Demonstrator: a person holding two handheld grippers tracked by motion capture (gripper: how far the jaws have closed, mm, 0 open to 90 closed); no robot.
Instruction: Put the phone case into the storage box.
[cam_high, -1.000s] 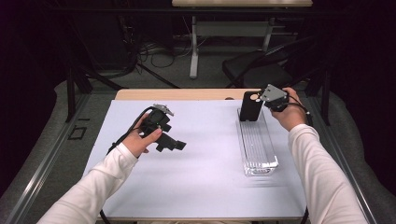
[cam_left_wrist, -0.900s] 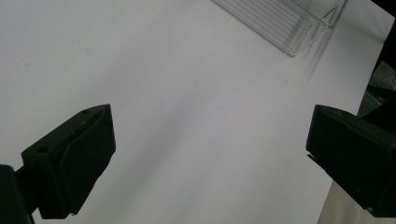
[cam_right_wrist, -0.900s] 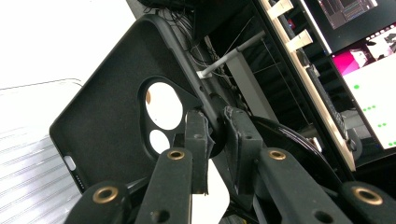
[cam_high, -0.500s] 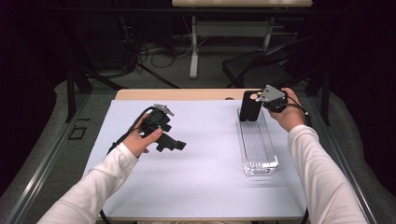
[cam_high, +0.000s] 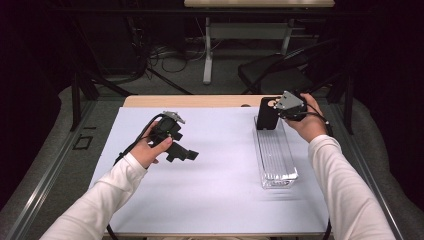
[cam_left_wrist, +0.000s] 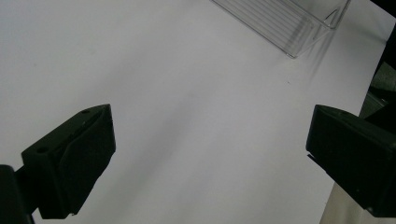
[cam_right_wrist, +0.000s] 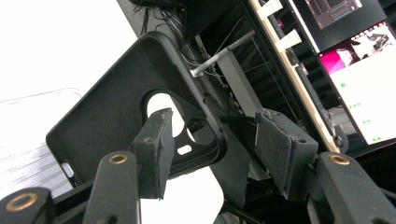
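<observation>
Clear tray (cam_high: 275, 160): we see a black phone case (cam_high: 267, 114) standing at its far end.
Right gripper (cam_right_wrist: 210, 149): jaws just opening, case edge between, unpressed.
Left gripper (cam_left_wrist: 205, 154): jaws wide, empty.

Counted on the white table (cam_high: 210, 200): one black phone case (cam_high: 268, 114), stood at the far end of one clear ribbed tray (cam_high: 276, 165). Counted in the hands: two grippers, one left gripper (cam_high: 192, 156) and one right gripper (cam_right_wrist: 210, 144), each with two black jaws. Seen beyond the table: one dark chair (cam_high: 280, 75) and one lit screen (cam_right_wrist: 359, 70).
</observation>
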